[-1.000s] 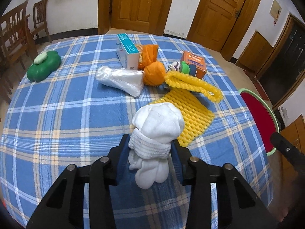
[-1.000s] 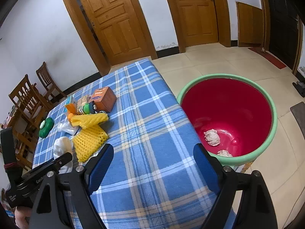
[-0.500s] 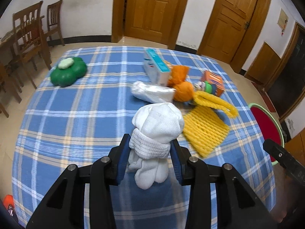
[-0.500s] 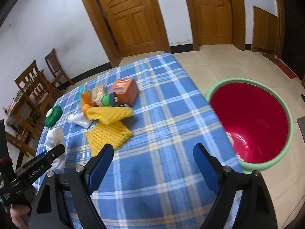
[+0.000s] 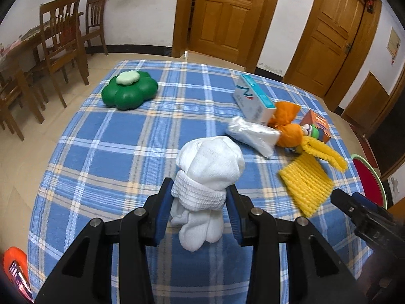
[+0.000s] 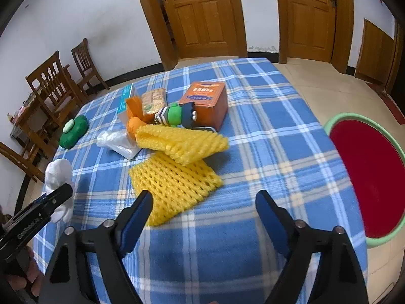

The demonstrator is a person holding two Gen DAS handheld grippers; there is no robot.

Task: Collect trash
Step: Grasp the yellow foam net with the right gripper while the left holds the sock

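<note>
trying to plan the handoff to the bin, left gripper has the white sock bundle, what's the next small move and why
Probably carry it right, toward the red tub. The left gripper is shut on the white sock bundle, held above the blue checked table, while the tub sits on the floor past the table's right edge. The right gripper is open, over the yellow foam net.

Right gripper (image 6: 203,212) low in frame, jaws spread wide, nothing between. Just ahead on blue plaid tablecloth (image 6: 263,116): flat yellow foam net (image 6: 174,185), second yellow foam net (image 6: 182,143) folded, touching its far edge. Beyond: orange box (image 6: 205,101), striped green toy (image 6: 173,115), orange bag (image 6: 134,116), clear plastic bag (image 6: 117,141), green flower-shaped object (image 6: 74,131). Left gripper (image 6: 57,197) at left edge, clamped on white sock bundle (image 6: 58,174). Red basin (image 6: 367,177) with green rim on floor at right.
</note>
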